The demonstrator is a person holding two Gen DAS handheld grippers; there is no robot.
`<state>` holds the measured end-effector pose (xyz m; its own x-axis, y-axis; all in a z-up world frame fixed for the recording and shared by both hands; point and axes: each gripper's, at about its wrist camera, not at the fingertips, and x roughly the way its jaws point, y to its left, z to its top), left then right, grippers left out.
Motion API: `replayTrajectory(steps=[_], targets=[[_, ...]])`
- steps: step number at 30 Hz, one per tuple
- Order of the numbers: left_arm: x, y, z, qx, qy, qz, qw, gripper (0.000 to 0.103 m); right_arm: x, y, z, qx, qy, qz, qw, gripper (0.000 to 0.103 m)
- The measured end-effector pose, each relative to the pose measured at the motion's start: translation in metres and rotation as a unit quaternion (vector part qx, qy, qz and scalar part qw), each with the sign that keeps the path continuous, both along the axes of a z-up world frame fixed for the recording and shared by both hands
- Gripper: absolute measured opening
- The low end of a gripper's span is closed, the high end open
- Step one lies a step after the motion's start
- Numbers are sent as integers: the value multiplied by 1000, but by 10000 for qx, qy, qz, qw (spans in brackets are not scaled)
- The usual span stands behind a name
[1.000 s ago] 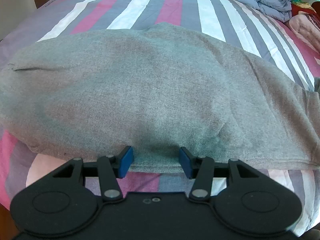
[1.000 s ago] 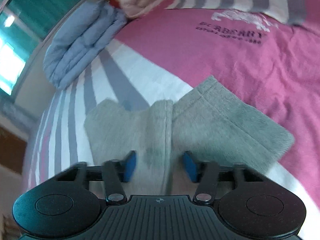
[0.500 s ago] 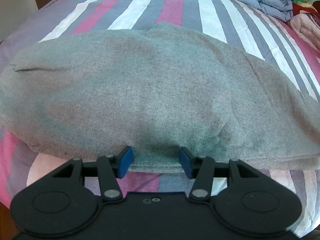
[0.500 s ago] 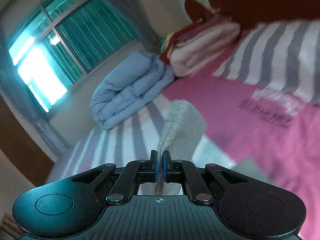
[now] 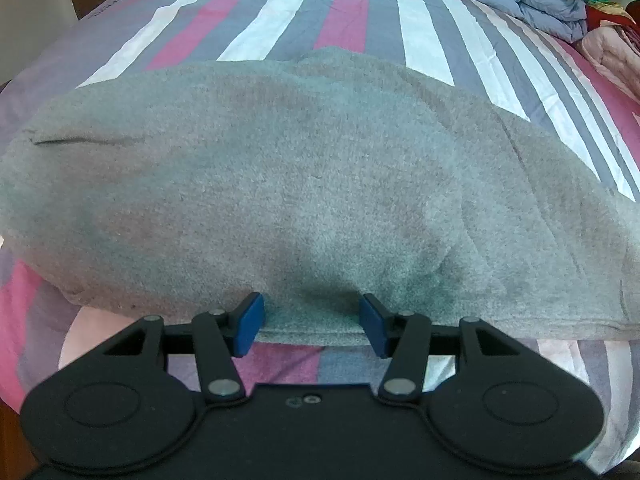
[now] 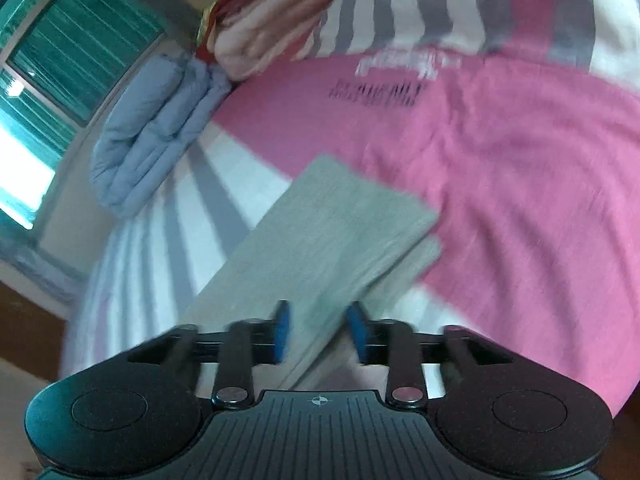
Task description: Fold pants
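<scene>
Between the blue pads of the left tool (image 5: 312, 322) lies the near hem of the grey pants (image 5: 312, 184); its jaws stand apart and straddle that edge without pinching it, so the tool is released. Beyond it the pants spread broad and flat across the striped bed (image 5: 344, 12), with one slit-like crease at the far left. The right tool (image 6: 318, 332) is blurred; its jaws are opening, and a leg of the same grey pants (image 6: 332, 232) runs out from between the pads, apparently let go, its cuff end lying on the pink part of the bedcover. That leg looks doubled, one layer offset over another. Judging from this, the lengthwise fold is likely done, and the cross folds that bring the cuffs toward the waist remain. A folded blue quilt (image 6: 152, 128) and pink bedding (image 6: 272, 28) sit well beyond, clear of the work.
</scene>
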<state>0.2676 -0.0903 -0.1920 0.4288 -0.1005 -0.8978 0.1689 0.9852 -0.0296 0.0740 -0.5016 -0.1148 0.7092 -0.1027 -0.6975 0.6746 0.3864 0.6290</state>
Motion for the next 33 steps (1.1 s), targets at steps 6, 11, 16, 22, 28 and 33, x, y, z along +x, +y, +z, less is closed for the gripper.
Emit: replayTrajectory(steps=[6,11,16,22,28,33], targets=[[-1,8,4,-10,-49,-44,10000,47,34,51,-6,458,-117,724,9963,36],[4,20,2,-71,-31,17,10000,47,64,77,-15,769,-143,925,9926,36],[7,23,-2,-147,-12,41,9999,47,77,93,-27,1028,-34,861,9910,21],[10,32,-2,-254,6,17,9997,46,68,96,-20,941,-339,742,9922,4],[8,38,2,-238,-19,-9,9997,43,52,88,-41,631,249,853,9940,0],[0,43,20,-156,-238,93,9996,43,48,89,-6,298,-43,1082,9937,0]])
